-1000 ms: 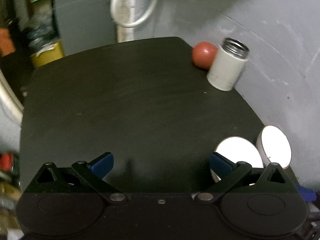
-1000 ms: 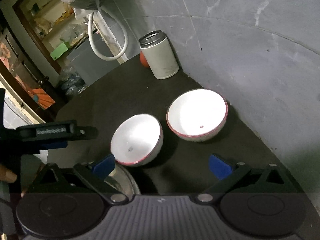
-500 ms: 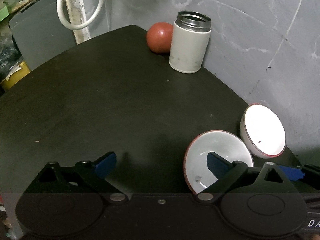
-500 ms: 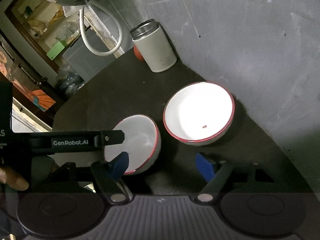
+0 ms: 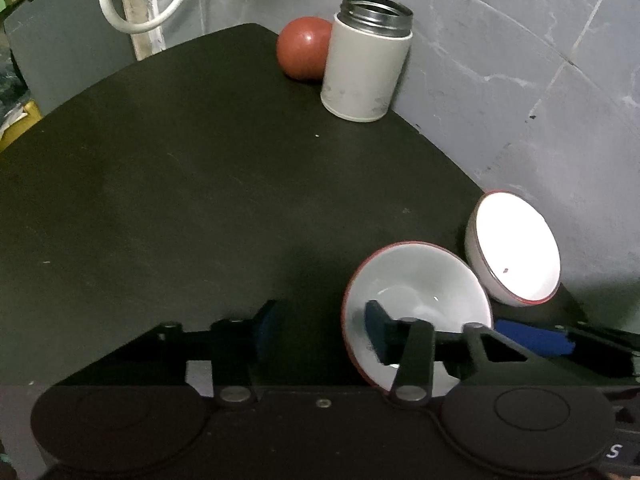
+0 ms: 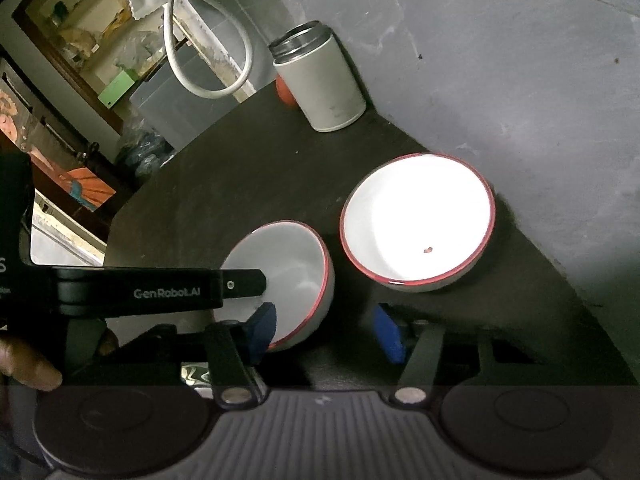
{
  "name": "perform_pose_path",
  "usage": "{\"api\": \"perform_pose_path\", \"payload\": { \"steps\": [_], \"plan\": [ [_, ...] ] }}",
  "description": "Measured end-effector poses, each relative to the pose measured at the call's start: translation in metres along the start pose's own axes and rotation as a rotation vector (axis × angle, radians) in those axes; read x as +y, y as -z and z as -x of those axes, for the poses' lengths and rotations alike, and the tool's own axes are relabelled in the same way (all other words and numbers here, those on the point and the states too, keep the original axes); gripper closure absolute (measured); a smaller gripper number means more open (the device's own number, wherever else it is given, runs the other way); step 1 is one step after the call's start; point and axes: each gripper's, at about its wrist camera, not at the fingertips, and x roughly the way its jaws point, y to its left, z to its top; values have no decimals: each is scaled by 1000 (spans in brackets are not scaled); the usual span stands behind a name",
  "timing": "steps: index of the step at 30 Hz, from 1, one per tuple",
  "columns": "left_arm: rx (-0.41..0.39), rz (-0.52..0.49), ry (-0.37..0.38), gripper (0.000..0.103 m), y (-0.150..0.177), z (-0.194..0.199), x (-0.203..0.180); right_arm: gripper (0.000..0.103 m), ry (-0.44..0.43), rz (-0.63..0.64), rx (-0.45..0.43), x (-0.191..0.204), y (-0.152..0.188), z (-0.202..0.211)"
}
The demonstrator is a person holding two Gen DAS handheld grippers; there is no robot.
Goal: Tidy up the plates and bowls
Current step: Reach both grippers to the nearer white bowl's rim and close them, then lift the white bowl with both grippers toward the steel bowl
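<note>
Two white bowls with red rims sit on the black table (image 5: 180,200) near the grey wall. The near bowl (image 5: 416,284) (image 6: 288,264) is tilted. The far bowl (image 5: 516,248) (image 6: 416,216) stands to its right, brightly lit. My left gripper (image 5: 320,332) is open with its jaws half narrowed. Its right finger is inside the near bowl and its left finger outside, so the rim lies between them. My right gripper (image 6: 324,330) is open and narrowed too, with its left fingertip (image 6: 262,328) in front of the near bowl's lower wall.
A grey canister (image 5: 366,60) with an open metal mouth and a red ball (image 5: 304,52) stand at the table's far corner. A white hose (image 6: 208,60) hangs beyond the table. A hand (image 6: 24,364) holds the left gripper. Something shiny (image 6: 196,374) shows under the near bowl.
My left gripper swung right and forward until it straddled the near bowl's rim, and its jaws narrowed. The right gripper's jaws narrowed as well and came closer to that bowl.
</note>
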Motion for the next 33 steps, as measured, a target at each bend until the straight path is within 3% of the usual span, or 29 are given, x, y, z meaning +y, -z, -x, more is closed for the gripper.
{"api": "perform_pose_path", "payload": {
  "steps": [4, 12, 22, 33],
  "plan": [
    [0, -10, 8, 66, 1, -1, -2, 54, -4, 16, 8, 4, 1, -3],
    [8, -21, 38, 90, 0, -1, -6, 72, -10, 31, 0, 9, 3, -3],
    [3, 7, 55, 93, 3, 1, -3, 80, -8, -19, -6, 5, 1, -1],
    [-79, 22, 72, 94, 3, 36, -10, 81, -4, -18, -85, 14, 4, 31]
  ]
}}
